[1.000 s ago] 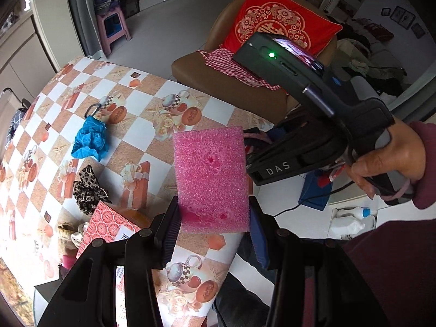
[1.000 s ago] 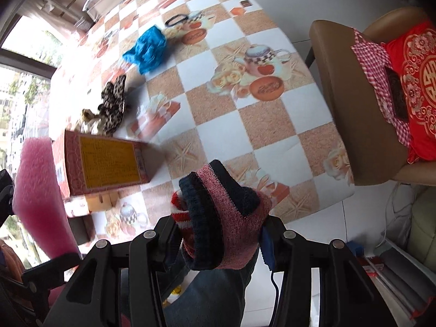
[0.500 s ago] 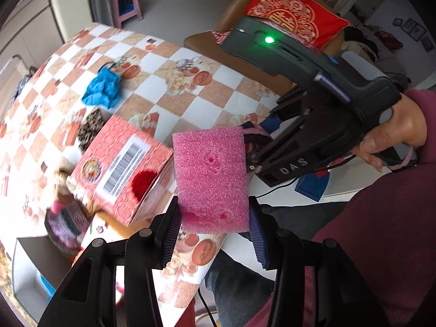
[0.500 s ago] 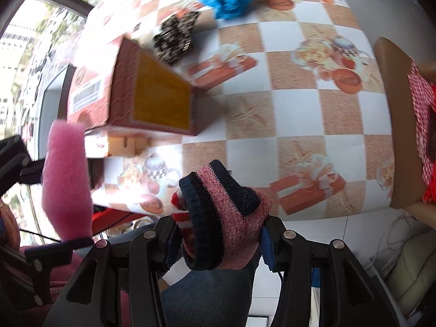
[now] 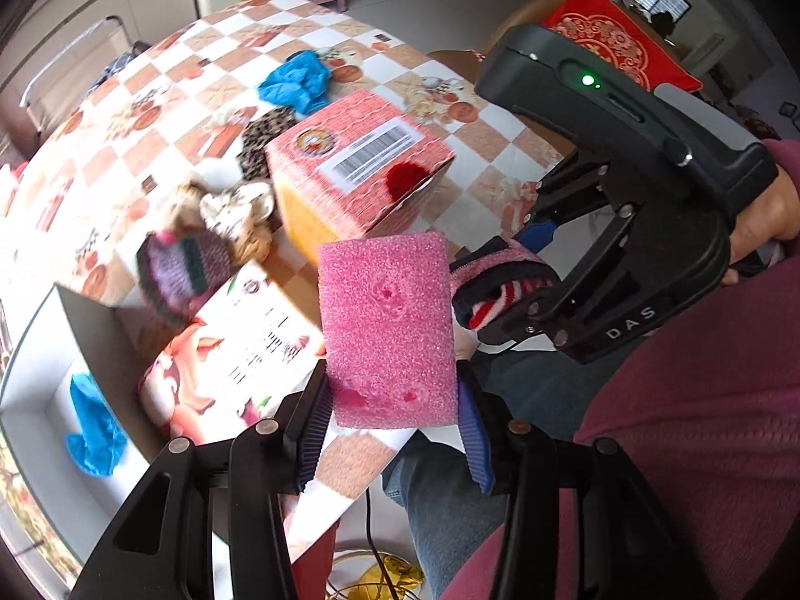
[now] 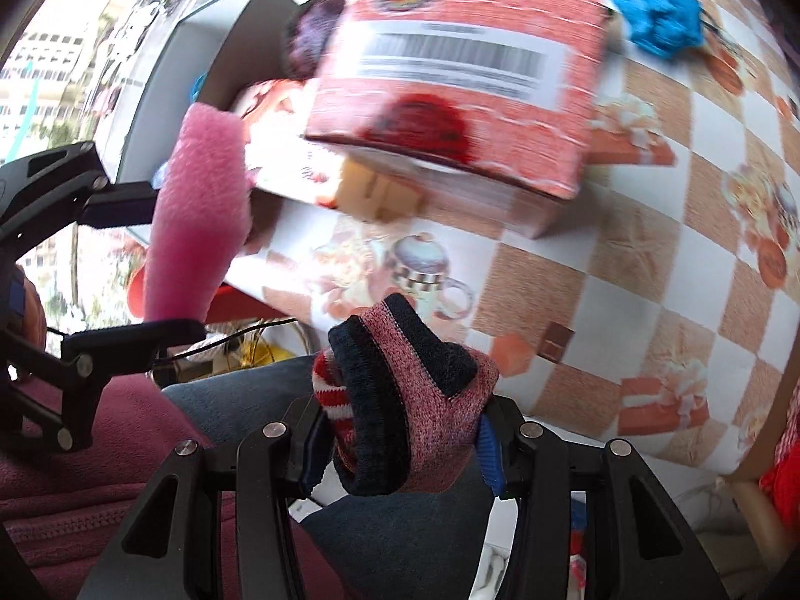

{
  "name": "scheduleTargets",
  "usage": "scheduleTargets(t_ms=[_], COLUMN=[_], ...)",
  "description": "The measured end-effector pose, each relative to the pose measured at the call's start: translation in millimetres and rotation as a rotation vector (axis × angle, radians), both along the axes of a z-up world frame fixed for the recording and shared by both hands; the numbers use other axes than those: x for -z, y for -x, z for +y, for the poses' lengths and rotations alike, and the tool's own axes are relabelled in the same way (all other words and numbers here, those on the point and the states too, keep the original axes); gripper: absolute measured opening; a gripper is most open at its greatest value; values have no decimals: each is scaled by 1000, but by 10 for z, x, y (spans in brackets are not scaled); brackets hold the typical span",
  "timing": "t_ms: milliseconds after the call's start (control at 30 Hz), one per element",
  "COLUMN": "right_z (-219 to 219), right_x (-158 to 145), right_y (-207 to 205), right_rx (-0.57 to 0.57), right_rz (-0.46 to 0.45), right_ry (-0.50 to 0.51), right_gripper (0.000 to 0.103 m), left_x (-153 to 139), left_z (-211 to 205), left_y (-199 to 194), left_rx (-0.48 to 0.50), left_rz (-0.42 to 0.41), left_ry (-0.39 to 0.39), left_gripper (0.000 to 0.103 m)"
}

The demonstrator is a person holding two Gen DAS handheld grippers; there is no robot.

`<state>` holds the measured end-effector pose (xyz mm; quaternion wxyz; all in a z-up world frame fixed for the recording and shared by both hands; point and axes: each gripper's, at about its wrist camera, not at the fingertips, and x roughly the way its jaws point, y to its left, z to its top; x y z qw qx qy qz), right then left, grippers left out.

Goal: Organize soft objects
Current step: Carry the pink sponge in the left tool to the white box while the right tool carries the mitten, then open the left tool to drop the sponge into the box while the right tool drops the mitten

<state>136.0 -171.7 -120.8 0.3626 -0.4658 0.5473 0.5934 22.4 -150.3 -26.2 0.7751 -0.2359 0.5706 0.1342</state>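
Note:
My left gripper (image 5: 392,400) is shut on a pink foam sponge (image 5: 387,320), which stands upright between the pads over the table's near edge. To its right, my right gripper (image 5: 505,285) is shut on a rolled pink, navy and red-striped knitted sock (image 6: 405,400). The right wrist view also shows the sponge (image 6: 200,210) at the left. Loose on the checked tablecloth lie a blue cloth (image 5: 295,80), a leopard-print scrunchie (image 5: 265,140), a beige cloth (image 5: 235,210) and a purple knitted piece (image 5: 180,270).
A red carton with a barcode (image 5: 350,170) stands mid-table, with a flat printed box (image 5: 235,355) in front of it. A white open bin (image 5: 35,380) at the left edge holds a blue cloth (image 5: 95,430). A person's legs and maroon sleeve fill the lower right.
Both grippers have swept sideways along the table edge and rolled, each keeping its load. The red carton, the flat box and the white bin have come into view.

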Motion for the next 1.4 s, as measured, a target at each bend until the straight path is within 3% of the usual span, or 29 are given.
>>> scheduleTargets(t_ms=[433, 1033, 1400], right_z=[310, 786, 1080], right_x=[-126, -333, -378], right_y=[785, 1526, 1988], right_rx=[-249, -339, -377], right_rz=[42, 71, 63], right_ry=[-1, -58, -82], right_gripper=[49, 49, 49], left_x=[-76, -105, 104], left_z=[53, 368, 666], left_y=[703, 1618, 2160], left_rx=[-175, -530, -737], left_rz=[2, -48, 33], left_ry=[-6, 10, -41], left_gripper=[51, 51, 51])
